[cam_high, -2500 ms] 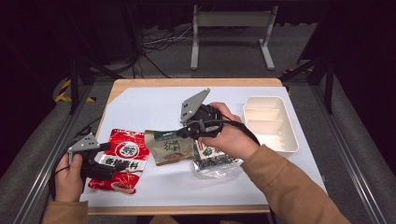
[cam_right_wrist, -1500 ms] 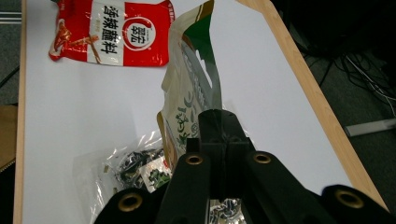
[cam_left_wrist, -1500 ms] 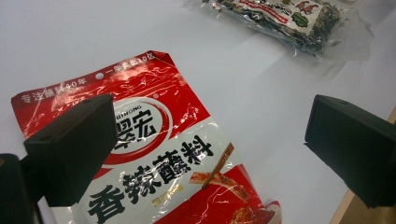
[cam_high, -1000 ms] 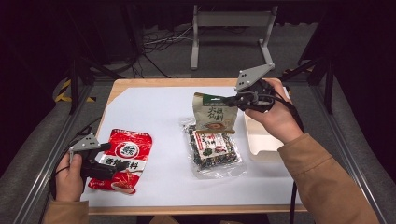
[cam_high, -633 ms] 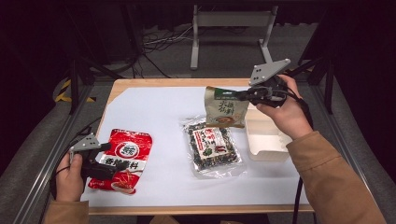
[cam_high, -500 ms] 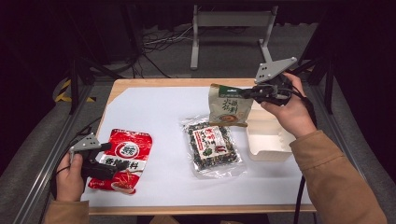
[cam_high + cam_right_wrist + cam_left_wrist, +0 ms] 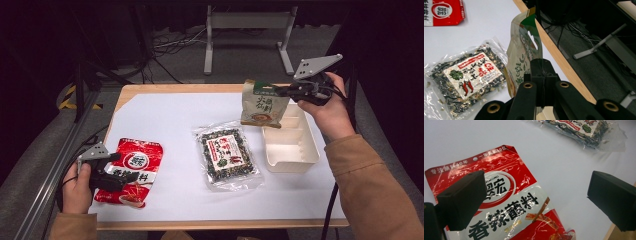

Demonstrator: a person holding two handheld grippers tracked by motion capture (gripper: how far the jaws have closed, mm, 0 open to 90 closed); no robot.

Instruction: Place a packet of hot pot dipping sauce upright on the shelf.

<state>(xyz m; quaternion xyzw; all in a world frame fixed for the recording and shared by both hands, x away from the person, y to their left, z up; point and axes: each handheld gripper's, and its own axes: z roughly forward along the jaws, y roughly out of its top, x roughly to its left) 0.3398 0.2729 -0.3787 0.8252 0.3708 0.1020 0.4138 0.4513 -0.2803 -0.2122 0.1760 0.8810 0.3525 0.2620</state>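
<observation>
Table (image 7: 165,112): wooden top under a white sheet, carrying every item listed here.

White tray (image 7: 295,150): a ribbed, compartmented tray, sitting at the table's right side and lying empty.

Red pouch (image 7: 131,170): a glossy foil sachet lying flat at the near left. The left tool (image 7: 536,197) is hovering over it with jaws spread wide, released and gripping nothing.

Clear spice bag (image 7: 227,155): a see-through packet of dark dried mix, resting mid-table just beside the tray.

Green-and-tan pouch (image 7: 262,102): hanging in the air above the tray's far end, dangling upright from its top edge. The right tool (image 7: 292,90) is clenching that sealed top strip. It is looking light, thin and floppy, with a slick film likely to slide; the flat top seam near the hang hole is seeming the surest place to pinch.
</observation>
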